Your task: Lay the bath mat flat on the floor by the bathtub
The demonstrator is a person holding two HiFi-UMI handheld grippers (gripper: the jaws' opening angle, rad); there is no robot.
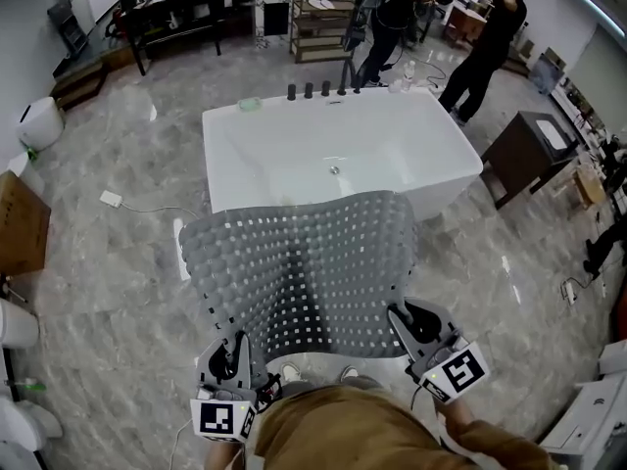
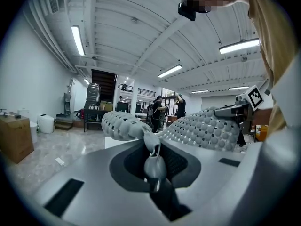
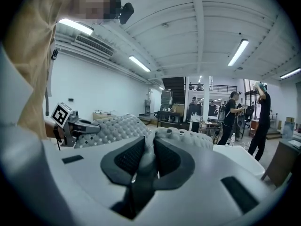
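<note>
Hanging between the two claws, the grey bath mat (image 1: 304, 262) is seen in the head view spread out above the floor (image 1: 108, 262), on the near side of the white bathtub (image 1: 323, 145). In this view its far edge is overlapped with the tub's near wall. The mat's near left corner is gripped by the left claw (image 1: 233, 355), and its near right corner by the right claw (image 1: 413, 323). Two people (image 1: 480, 47) in dark clothes are seen standing beyond the tub's far edge.

In the left gripper view, the jaws are seen closed on a pinched fold of the mat's edge. From there the studded, perforated sheet (image 2: 202, 128) is arched away to the right, up to the other claw (image 2: 230, 111).

In the right gripper view, the jaws are likewise clamped on a bunched corner of the mat. The sheet (image 3: 117, 126) is stretched to the left, where it is held by the left claw (image 3: 82, 125).
</note>
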